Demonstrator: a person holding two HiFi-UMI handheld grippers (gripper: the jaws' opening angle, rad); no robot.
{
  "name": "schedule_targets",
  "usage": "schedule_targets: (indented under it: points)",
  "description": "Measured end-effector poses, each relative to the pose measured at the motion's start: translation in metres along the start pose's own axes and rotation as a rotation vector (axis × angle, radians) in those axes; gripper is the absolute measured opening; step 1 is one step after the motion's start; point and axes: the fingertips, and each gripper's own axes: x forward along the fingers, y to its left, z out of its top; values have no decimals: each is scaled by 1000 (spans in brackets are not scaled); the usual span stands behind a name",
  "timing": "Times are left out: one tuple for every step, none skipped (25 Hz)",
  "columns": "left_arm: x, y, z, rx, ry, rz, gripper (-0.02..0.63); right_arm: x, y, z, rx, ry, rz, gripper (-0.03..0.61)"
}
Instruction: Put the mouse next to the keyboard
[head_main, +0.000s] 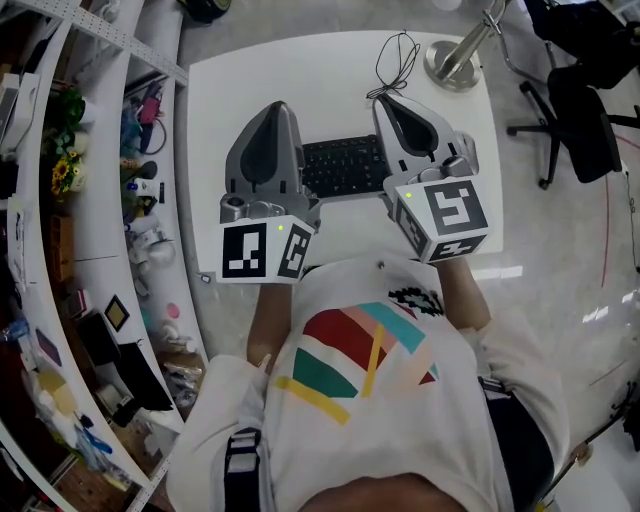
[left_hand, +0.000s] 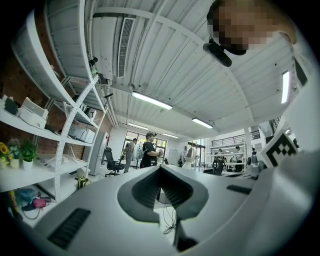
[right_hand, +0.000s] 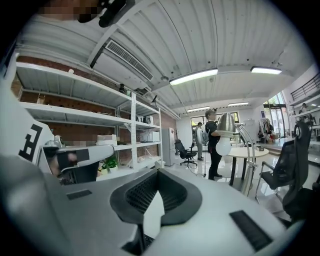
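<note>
centrally, black keyboard (head_main: 345, 165), white table (head_main: 240, 90)

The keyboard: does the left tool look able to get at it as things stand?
Probably yes. In the head view the left tool is right beside the keyboard on the white table, and nothing shows between them.
</note>
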Motion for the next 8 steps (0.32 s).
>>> schedule_targets:
  points:
    - [0, -2, -1, 1, 2, -3, 44, -1, -1, 0, -1, -3, 0, 12]
    - [1, -4, -1, 3, 4, -6, 44, -2, -1, 1, -4, -7, 0, 12]
    - [1, -5, -2, 3, 6, -8, 44, -2, -2, 2, -8, -10, 0, 12]
    - [1, -6, -2, 3, 6, -10, 44, -3, -2, 2, -11, -12, 0, 12]
    - [0, -7, -2, 3, 6, -10, 44, -3, -2, 2, -14, -12, 0, 12]
    - [0, -7, -1, 3, 6, -9, 44, -4, -2, 2, -16, -12, 1, 12]
    - [0, -7, -1, 4, 5, -8, 44, -4, -2, 2, -17, -12, 1, 12]
    - [-1, -8, -1, 4, 5, -7, 44, -5, -2, 2, -17, -11, 1, 12]
